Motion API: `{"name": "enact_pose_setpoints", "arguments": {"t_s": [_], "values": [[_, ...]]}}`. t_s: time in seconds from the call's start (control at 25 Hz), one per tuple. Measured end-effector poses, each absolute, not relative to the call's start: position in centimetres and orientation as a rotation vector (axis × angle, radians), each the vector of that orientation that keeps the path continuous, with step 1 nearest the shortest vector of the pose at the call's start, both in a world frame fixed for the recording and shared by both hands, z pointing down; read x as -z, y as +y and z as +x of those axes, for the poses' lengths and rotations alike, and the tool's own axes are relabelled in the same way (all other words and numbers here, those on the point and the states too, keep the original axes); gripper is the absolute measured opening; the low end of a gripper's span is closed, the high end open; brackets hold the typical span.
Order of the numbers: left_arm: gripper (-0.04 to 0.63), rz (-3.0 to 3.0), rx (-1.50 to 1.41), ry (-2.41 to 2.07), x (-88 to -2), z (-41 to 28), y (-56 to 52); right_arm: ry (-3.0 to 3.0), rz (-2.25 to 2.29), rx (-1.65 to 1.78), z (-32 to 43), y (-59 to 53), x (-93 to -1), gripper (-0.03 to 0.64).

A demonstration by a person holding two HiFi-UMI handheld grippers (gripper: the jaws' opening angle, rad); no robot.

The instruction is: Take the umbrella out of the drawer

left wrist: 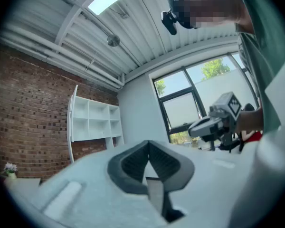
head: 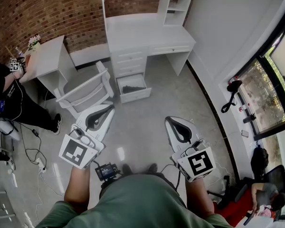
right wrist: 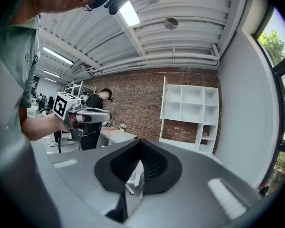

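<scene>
In the head view the bottom drawer of the white desk stands pulled open. A dark folded umbrella lies inside it. My left gripper is held low at the left, well short of the drawer, its jaws shut with nothing in them. My right gripper is at the right, also shut and empty, pointing toward the desk. In the left gripper view the closed jaws of the left gripper face the room, and the right gripper shows beyond them. The right gripper view shows the right gripper closed and the left gripper off to its left.
A white chair stands just left of the open drawer, close to my left gripper. A small white side table sits further left, with a person in black beside it and cables on the floor. Windows and a ledge line the right wall.
</scene>
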State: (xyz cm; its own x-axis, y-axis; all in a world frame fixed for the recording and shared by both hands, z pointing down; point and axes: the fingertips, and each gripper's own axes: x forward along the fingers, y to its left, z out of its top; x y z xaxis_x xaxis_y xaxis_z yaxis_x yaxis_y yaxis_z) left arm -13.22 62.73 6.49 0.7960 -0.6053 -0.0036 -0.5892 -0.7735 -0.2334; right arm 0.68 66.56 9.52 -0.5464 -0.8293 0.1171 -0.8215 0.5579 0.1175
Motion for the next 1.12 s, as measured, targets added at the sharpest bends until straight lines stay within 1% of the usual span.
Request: {"name": "enact_pose_setpoints", "arguments": {"t_s": [0.92,1.12], "values": [[0.002,-2.804,0.116,0.916,-7.8,-14.0,62.2,-2.663,1.448,0.034,0.3,65.9,-9.4,0.006],[0.002,-2.817,0.134,0.887,-8.6,-13.0,61.7,-2.649,1.45,0.032,0.9,65.4,-9.9,0.006]]}}
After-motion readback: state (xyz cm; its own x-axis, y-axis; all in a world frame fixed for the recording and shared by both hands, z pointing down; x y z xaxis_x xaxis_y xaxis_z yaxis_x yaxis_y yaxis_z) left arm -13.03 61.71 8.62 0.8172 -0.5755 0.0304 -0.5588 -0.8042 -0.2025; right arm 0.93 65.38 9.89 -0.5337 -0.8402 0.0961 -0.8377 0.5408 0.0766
